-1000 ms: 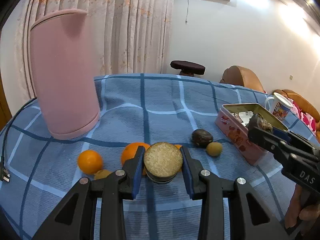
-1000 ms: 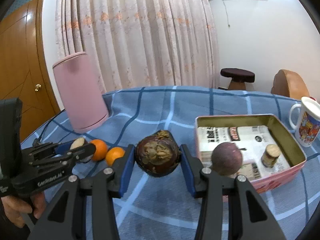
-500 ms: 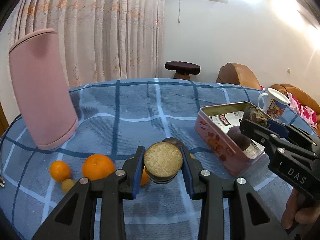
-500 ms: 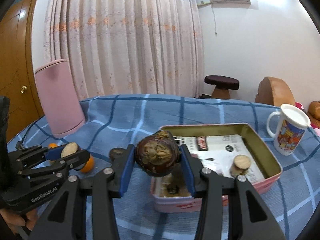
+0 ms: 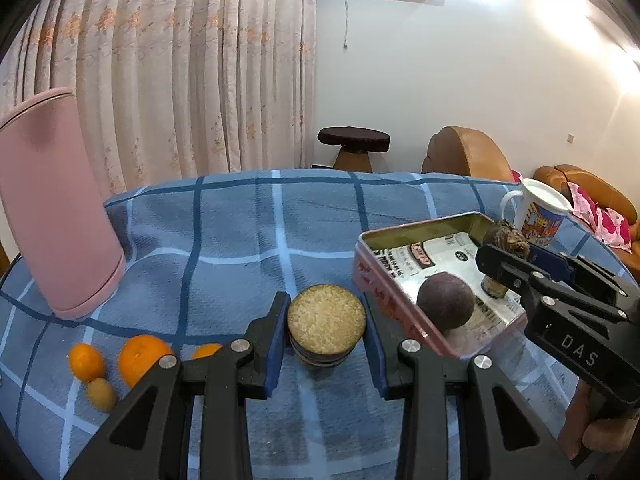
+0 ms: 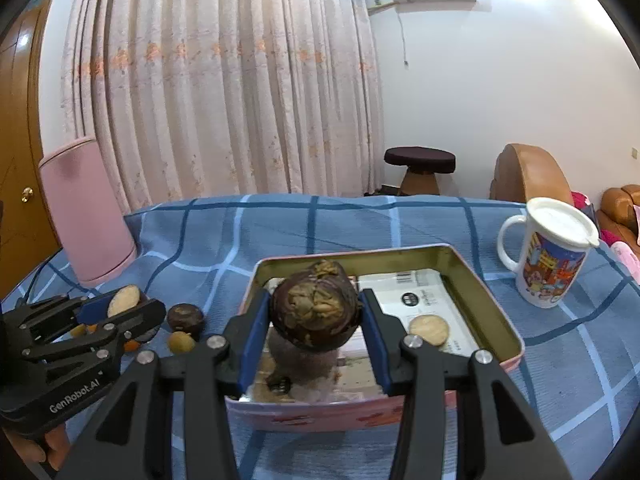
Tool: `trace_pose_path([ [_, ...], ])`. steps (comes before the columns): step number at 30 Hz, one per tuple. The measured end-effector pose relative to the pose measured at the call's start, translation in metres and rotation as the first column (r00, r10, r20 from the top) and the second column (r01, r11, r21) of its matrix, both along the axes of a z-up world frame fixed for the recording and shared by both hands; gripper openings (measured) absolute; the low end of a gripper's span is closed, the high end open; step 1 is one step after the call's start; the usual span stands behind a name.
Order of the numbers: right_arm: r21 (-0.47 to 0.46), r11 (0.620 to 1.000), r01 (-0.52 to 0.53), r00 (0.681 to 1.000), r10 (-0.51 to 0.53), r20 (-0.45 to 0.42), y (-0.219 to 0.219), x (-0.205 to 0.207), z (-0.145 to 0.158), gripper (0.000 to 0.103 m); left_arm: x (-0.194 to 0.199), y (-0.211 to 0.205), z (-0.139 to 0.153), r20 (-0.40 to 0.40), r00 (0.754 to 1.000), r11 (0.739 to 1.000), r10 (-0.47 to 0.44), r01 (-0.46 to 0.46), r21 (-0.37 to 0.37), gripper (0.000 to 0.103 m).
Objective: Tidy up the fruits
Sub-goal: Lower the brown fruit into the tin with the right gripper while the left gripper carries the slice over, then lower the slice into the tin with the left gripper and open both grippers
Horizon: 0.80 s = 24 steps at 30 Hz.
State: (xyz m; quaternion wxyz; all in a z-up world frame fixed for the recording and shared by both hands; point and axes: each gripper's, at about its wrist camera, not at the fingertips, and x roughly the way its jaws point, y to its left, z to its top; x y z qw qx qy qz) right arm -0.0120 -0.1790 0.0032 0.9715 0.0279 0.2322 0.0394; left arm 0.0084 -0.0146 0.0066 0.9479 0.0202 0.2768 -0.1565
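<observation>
Right tongs: I pinch a dark, round mangosteen across its middle, blue pads on both sides; it hangs over the pink tin, above the near end.
Left tongs: pressed on a cut half fruit, pale flat face up, held over the blue checked cloth just beside the tin's left wall.
Tin: already holds a purple round fruit and another cut piece.
Loose fruit: oranges and a small brownish one lie on the cloth near the pink cylinder.
Handling: I judge the mangosteen firm-shelled, fairly heavy and prone to roll; grip at its widest girth. The half looks light; hold the rind, not the cut face.
</observation>
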Motion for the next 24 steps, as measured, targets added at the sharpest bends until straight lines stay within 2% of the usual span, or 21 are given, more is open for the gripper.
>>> trace_pose_path([
  [9, 0.006, 0.998, 0.055, 0.998, -0.055, 0.011, -0.028, 0.000, 0.003, 0.048, 0.006, -0.024, 0.003, 0.008, 1.000, 1.000, -0.022, 0.022, 0.002, 0.037],
  [24, 0.054, 0.975, 0.217, 0.976, -0.218, 0.010, -0.105, 0.008, 0.009, 0.048, 0.019, -0.083, 0.010, 0.019, 0.995, 0.995, -0.097, 0.097, -0.002, 0.037],
])
